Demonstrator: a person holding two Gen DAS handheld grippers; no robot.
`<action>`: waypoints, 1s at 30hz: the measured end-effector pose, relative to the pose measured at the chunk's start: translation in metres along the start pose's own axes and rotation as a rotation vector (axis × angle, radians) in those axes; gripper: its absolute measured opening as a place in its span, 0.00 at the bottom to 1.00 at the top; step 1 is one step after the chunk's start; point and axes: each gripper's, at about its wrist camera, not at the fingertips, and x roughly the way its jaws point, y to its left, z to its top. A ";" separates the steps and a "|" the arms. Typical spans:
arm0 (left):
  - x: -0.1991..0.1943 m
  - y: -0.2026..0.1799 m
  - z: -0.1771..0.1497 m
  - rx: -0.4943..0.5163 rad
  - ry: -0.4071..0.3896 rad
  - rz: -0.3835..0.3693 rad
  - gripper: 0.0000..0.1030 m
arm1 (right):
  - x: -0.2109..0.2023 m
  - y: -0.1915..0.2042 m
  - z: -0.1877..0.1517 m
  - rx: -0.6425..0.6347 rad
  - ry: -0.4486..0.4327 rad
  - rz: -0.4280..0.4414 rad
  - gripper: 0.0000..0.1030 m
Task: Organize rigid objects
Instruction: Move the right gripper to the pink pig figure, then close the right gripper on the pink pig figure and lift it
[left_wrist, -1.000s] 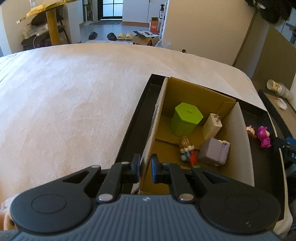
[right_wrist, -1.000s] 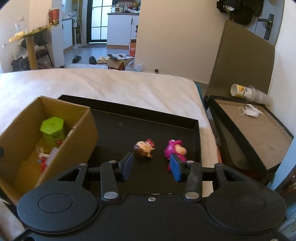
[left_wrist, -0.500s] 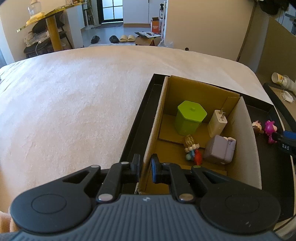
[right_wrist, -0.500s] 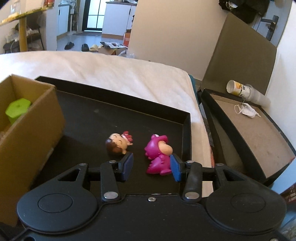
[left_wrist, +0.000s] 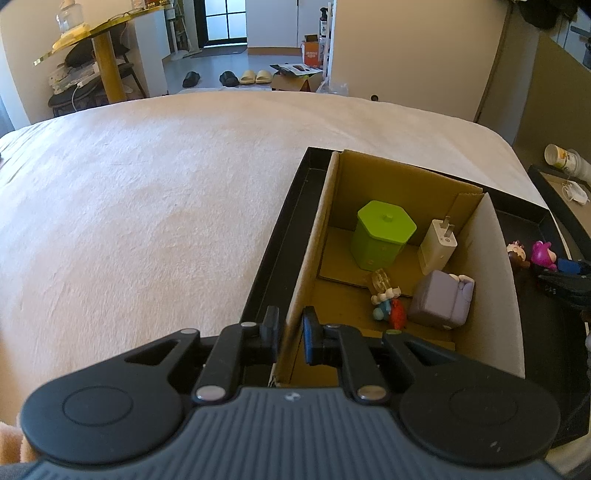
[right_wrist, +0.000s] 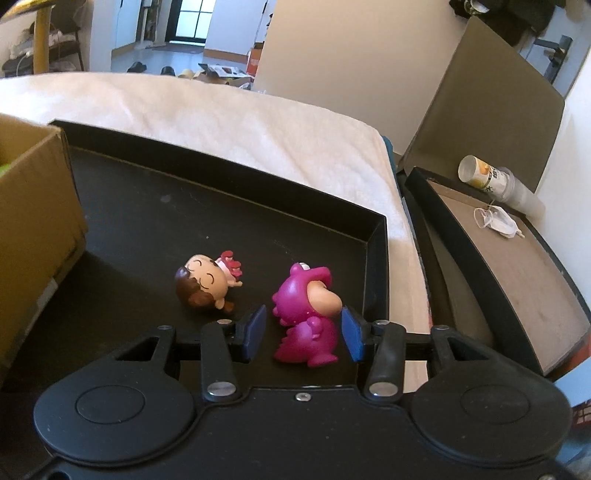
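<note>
The right gripper (right_wrist: 300, 334) sits low over the black tray (right_wrist: 376, 258), its jaws opening, with the pink dinosaur (right_wrist: 308, 317) standing between the two blue pads. The right pad is just beside the toy's snout and flank; the left pad stands apart from its back, so neither presses on it. The dinosaur is upright near the tray's right wall. Just left of it, outside the jaws, the brown-haired doll (right_wrist: 207, 286) lies on its side on the tray floor.

The left gripper (left_wrist: 290, 336) is clamped on the near-left wall of the cardboard box (left_wrist: 314, 251), one finger outside and one inside. The box stands in the left part of the same tray, which rests on a white bed (left_wrist: 147, 206). Inside the box are a green hexagonal tub (left_wrist: 382, 234), a white charger (left_wrist: 437, 245) leaning against the right wall, a lilac block (left_wrist: 441, 299) and a small blue-and-red figure (left_wrist: 388, 302). From this view the dinosaur and doll show beyond the box's right wall, beside the right gripper's tip.
</note>
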 end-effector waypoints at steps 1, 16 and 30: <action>0.000 0.000 0.000 -0.001 0.000 -0.001 0.12 | 0.001 0.001 0.000 -0.007 0.004 0.001 0.44; 0.001 0.001 0.002 -0.008 0.002 -0.004 0.12 | -0.013 -0.002 -0.002 0.005 0.014 0.030 0.33; -0.001 0.004 0.001 -0.020 0.001 -0.032 0.11 | -0.084 0.009 0.010 0.009 -0.079 0.120 0.33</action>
